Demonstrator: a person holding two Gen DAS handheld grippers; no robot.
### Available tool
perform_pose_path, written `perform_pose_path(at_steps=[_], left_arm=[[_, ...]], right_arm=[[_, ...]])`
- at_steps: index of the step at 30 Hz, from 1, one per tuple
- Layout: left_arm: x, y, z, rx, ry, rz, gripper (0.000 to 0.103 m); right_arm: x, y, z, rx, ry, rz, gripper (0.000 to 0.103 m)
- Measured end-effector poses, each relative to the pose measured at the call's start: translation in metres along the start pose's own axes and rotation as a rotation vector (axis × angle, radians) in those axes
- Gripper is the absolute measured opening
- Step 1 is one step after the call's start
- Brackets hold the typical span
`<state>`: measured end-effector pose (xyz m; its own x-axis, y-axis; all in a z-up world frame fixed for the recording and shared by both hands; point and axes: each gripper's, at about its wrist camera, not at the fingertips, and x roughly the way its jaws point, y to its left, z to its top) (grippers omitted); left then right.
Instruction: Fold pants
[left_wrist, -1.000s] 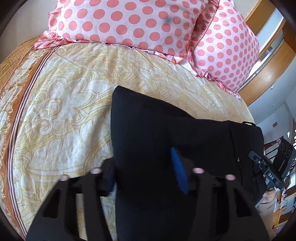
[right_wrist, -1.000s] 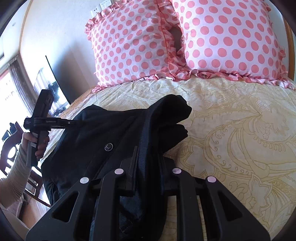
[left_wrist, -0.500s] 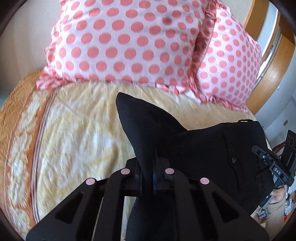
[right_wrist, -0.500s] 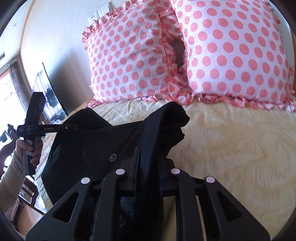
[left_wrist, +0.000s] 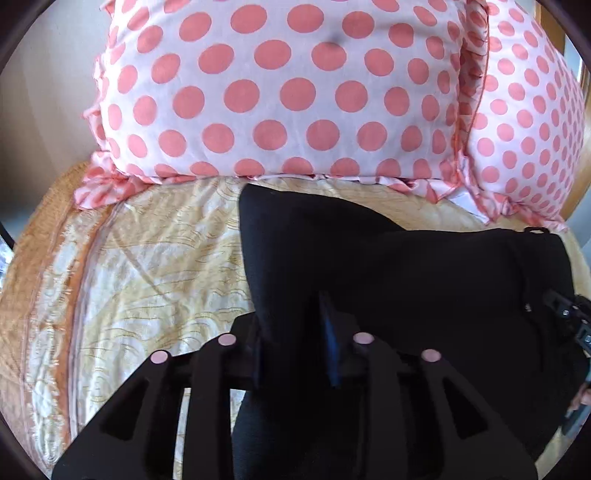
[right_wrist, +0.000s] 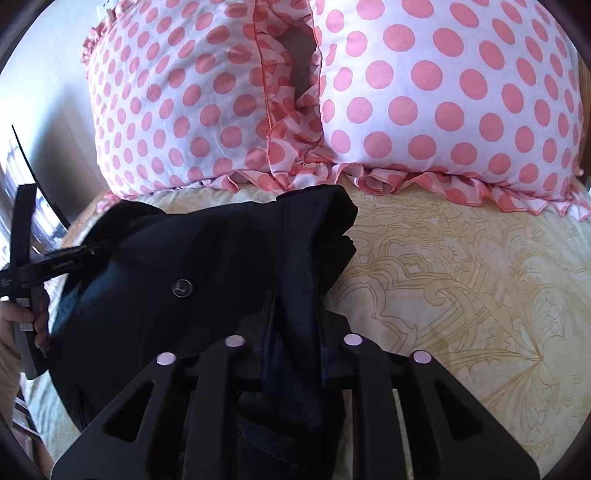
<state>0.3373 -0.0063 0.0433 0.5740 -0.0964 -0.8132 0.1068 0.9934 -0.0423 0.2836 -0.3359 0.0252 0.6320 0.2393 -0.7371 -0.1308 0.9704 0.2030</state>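
Note:
The black pants (left_wrist: 424, 280) lie on the yellow patterned bedspread (left_wrist: 147, 280), folded over near the pillows. My left gripper (left_wrist: 295, 343) has its jaws parted, with a fold of the pants between the blue-padded fingers (left_wrist: 330, 343). In the right wrist view the pants (right_wrist: 177, 280) show a button and a bunched edge. My right gripper (right_wrist: 293, 339) is shut on that bunched edge. The left gripper shows in the right wrist view (right_wrist: 51, 262), at the far left, held by a hand. The right gripper (left_wrist: 569, 317) sits at the right edge of the left wrist view.
Two pink polka-dot pillows (left_wrist: 280, 92) (right_wrist: 443, 92) stand just behind the pants. The bedspread (right_wrist: 461, 280) stretches to the right of the pants. A wooden bed frame (left_wrist: 574, 177) is at far right. A dark screen (right_wrist: 33, 177) stands beside the bed.
Both grippers moved the pants forward toward the pillows and lowered them onto the bed. The left gripper's jaws, shut half a second ago, have parted. The right stays shut on the cloth.

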Motion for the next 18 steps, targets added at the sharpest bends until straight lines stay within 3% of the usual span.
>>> perform_pose_path(at_steps=[2,3,4,6,9,12,13,15,18], left_arm=[[-0.008,-0.002,0.000,0.016,-0.015,0.022,0.042],[-0.014,-0.002,-0.001,0.022,-0.030,0.040,0.050],[-0.028,0.000,-0.003,0.030,-0.068,0.071,0.055],[-0.057,0.000,-0.008,0.047,-0.148,0.110,0.074],[-0.104,-0.007,-0.032,0.071,-0.223,0.051,0.082],[-0.127,-0.026,-0.070,0.061,-0.181,-0.140,0.088],[-0.126,-0.036,-0.079,0.069,-0.161,-0.173,0.088],[-0.118,-0.050,-0.096,0.094,-0.116,-0.195,0.088],[-0.089,-0.066,-0.114,0.119,-0.008,-0.185,0.088]], right_arm=[[-0.006,-0.004,-0.001,0.014,0.010,-0.031,0.056],[-0.011,-0.007,-0.002,0.022,-0.001,-0.046,0.060],[-0.022,-0.011,-0.003,0.029,-0.034,-0.076,0.062],[-0.049,-0.016,-0.008,0.042,-0.103,-0.118,0.062],[-0.089,0.003,-0.024,-0.008,-0.177,-0.035,0.063],[-0.100,0.040,-0.046,-0.136,-0.148,0.028,0.066],[-0.099,0.048,-0.051,-0.167,-0.128,0.038,0.066],[-0.089,0.063,-0.060,-0.214,-0.070,0.033,0.066],[-0.062,0.074,-0.071,-0.259,0.045,-0.047,0.067]])
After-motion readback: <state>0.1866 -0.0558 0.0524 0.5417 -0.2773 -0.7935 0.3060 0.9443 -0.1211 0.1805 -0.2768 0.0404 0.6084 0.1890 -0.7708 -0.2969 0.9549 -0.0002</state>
